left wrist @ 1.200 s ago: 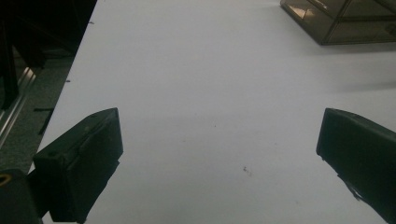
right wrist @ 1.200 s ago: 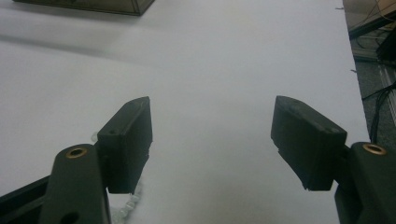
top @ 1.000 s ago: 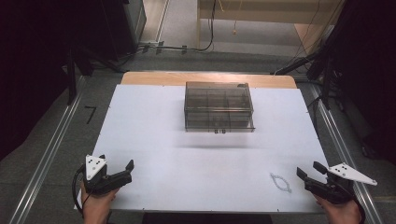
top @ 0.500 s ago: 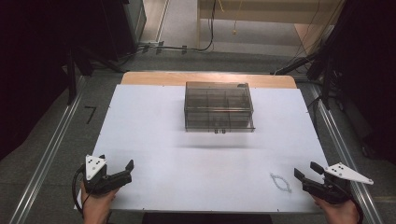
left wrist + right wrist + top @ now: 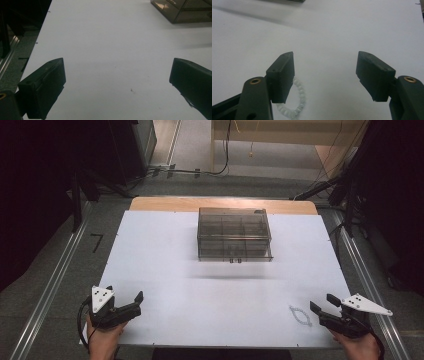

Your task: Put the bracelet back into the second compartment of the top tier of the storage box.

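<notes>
a pale beaded bracelet lies flat at the lower right of the worktop, just ahead of the right tool, whose jaws gape as if lining up a pinch, while the left tool waits empty with jaws spread at lower left and the clear compartment box sits upper centre.

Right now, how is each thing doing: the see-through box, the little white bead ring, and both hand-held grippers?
Clear compartment box: lid shut, sitting flat toward the table's far side.
White bead bracelet: lying loose on the table, not gripped.
Left hand-held gripper: open, holding nothing.
Right hand-held gripper: open, holding nothing, beside the bracelet.
</notes>
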